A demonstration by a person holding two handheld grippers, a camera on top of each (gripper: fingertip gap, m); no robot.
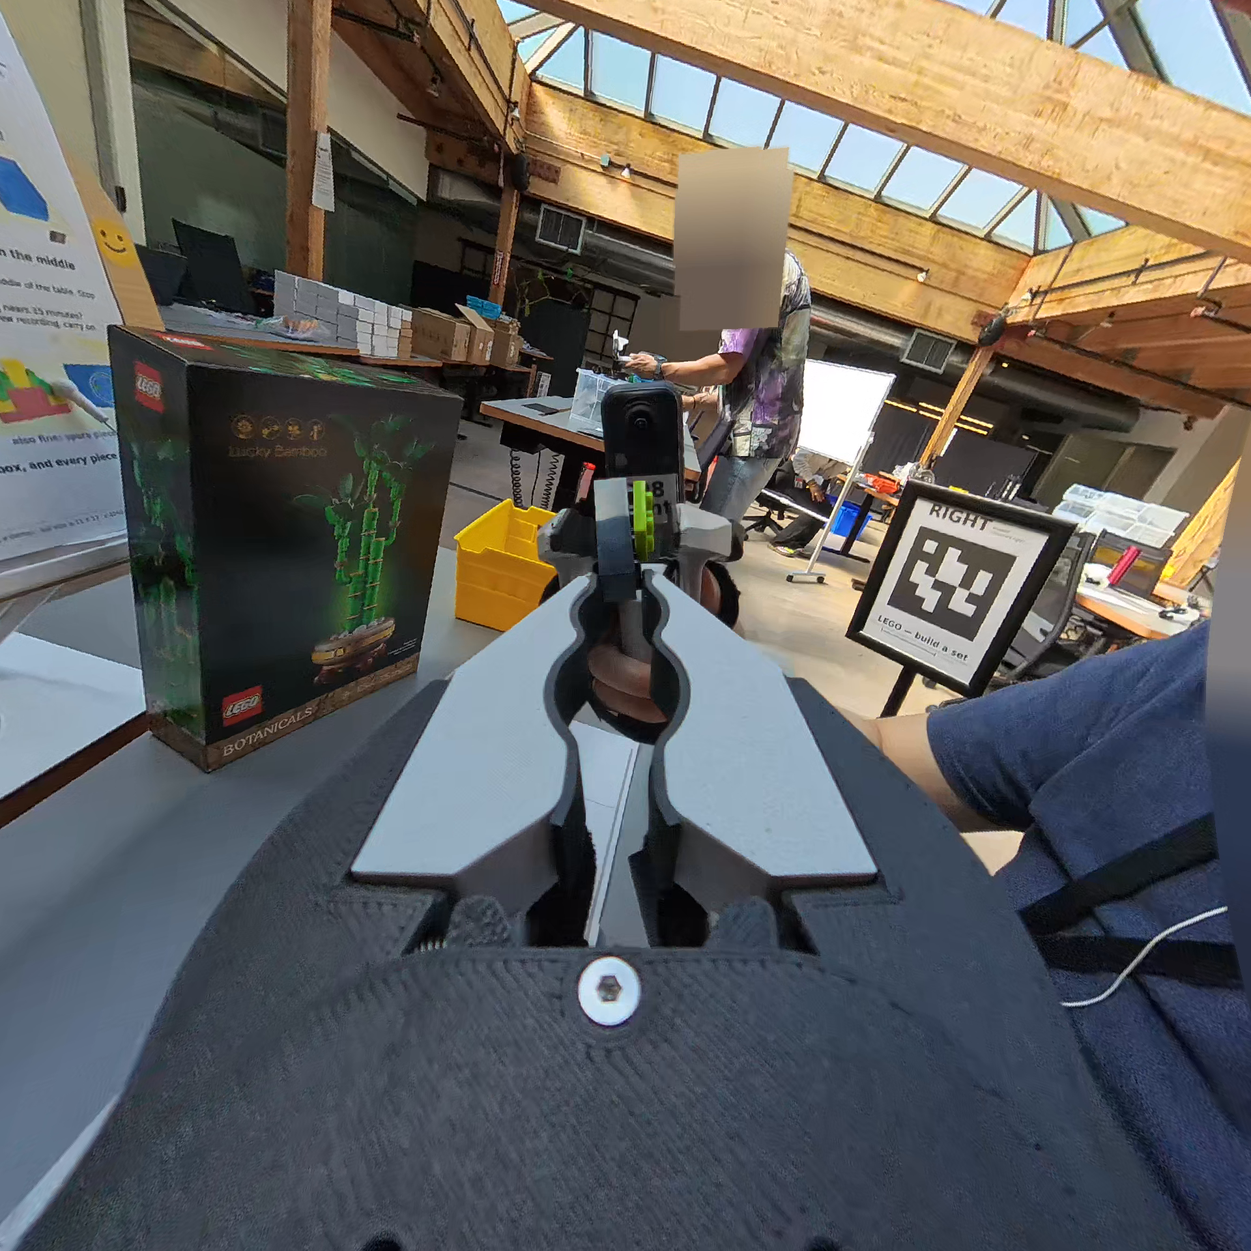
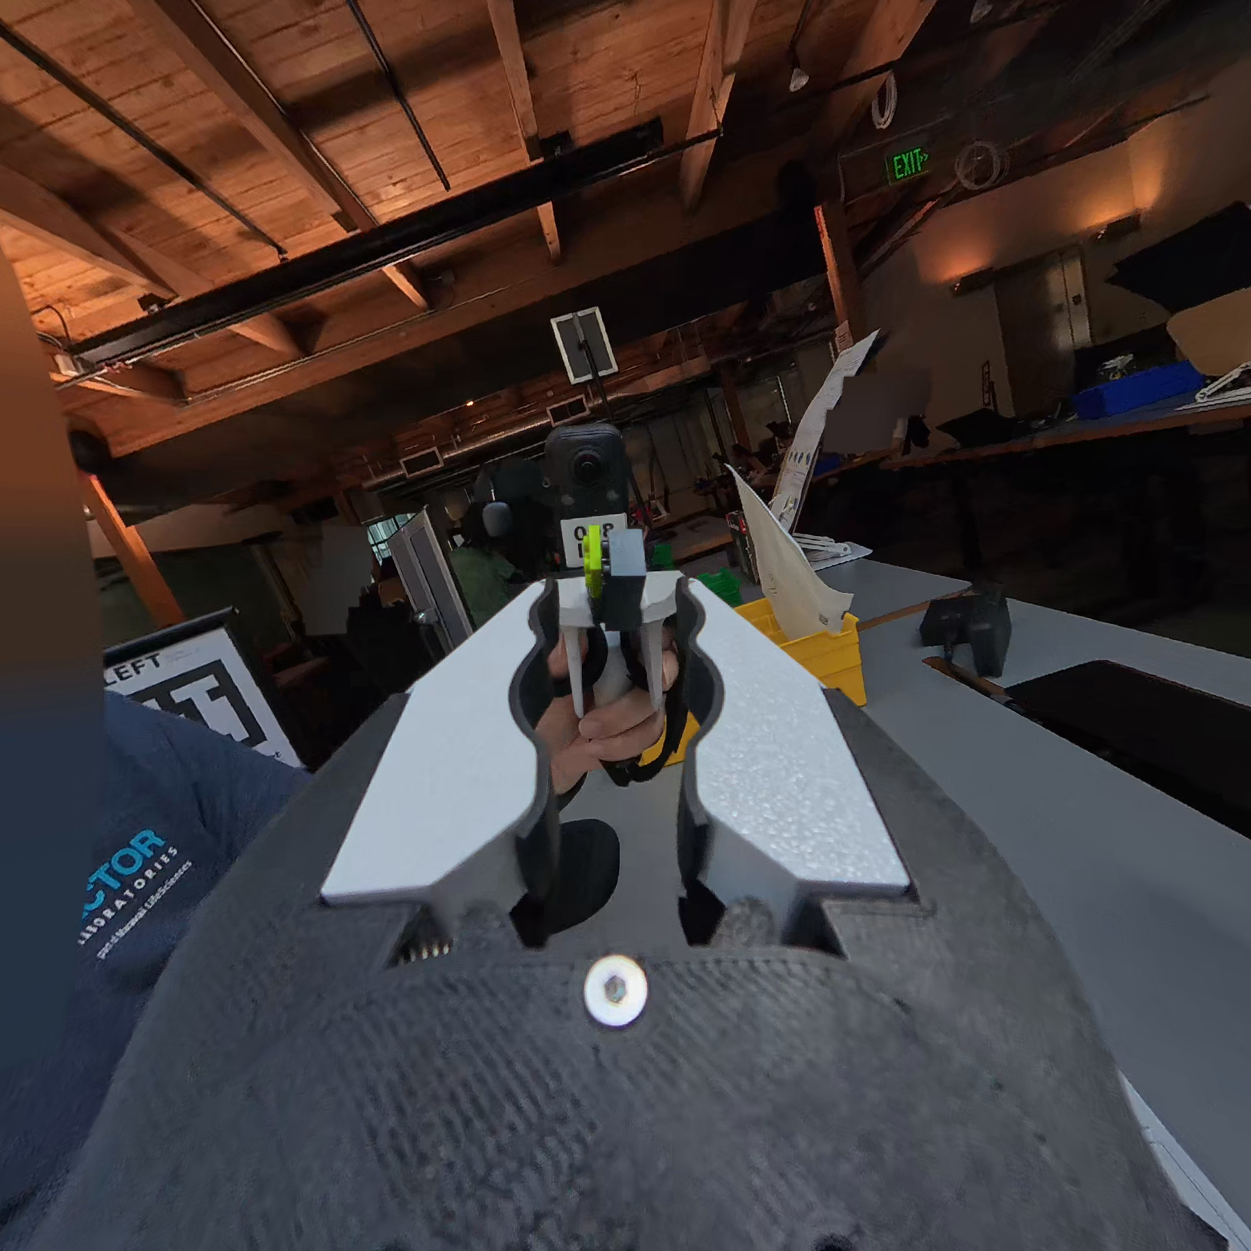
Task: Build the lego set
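Observation:
My two grippers face each other above the grey table (image 1: 101,914). My left gripper (image 1: 621,583) is shut on a dark grey block (image 1: 615,535) that stands up from its tips. A lime green plate (image 1: 643,518) sits against the block's side. In the right wrist view the same block (image 2: 626,575) and lime plate (image 2: 594,562) show from the other side. My right gripper (image 2: 612,596) is open, its jaws wide apart on either side of the left gripper's tips. I cannot tell whether it touches them. A hand holds each gripper's handle.
The dark set box (image 1: 284,541) stands on the left. A yellow bin (image 1: 501,562) behind it holds a white paper bag (image 2: 785,575). A framed marker sign (image 1: 961,582) stands to the right and an instruction sheet (image 1: 47,338) at far left. A black device (image 2: 968,623) lies on the table. A person (image 1: 758,406) stands at another table. Less than 4 cm separates the two grippers' tips.

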